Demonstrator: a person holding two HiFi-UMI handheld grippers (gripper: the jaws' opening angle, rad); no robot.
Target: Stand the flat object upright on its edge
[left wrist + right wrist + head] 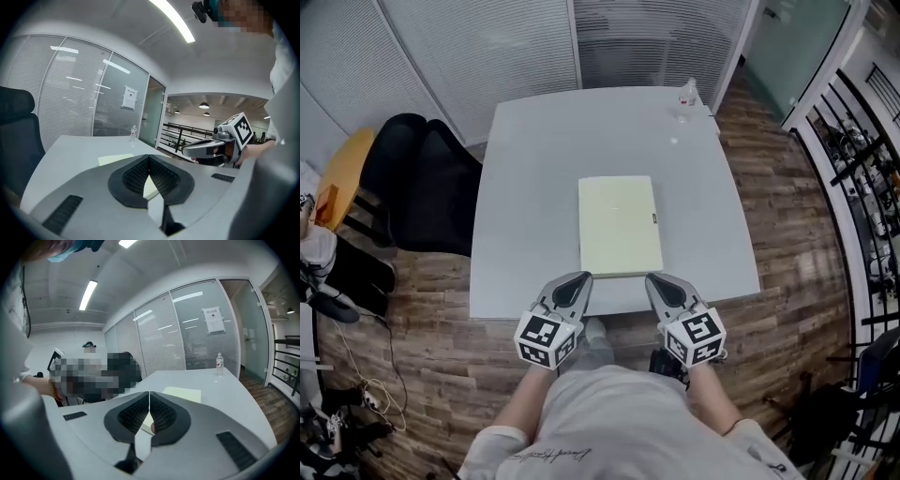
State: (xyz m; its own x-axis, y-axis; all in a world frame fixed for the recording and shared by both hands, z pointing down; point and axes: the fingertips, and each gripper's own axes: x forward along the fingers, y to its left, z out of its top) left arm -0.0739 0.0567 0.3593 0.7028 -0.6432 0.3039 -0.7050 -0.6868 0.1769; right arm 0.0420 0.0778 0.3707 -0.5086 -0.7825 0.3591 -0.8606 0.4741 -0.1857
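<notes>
Pale yellow book (620, 226) flat on table (525, 187); left gripper (574, 286) and right gripper (662, 288) near book's near edge, jaws closed, empty

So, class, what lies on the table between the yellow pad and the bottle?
Bare tabletop, plain in the head view; nothing stands between the pad and the bottle except a tiny pale speck, too small to identify.
</notes>
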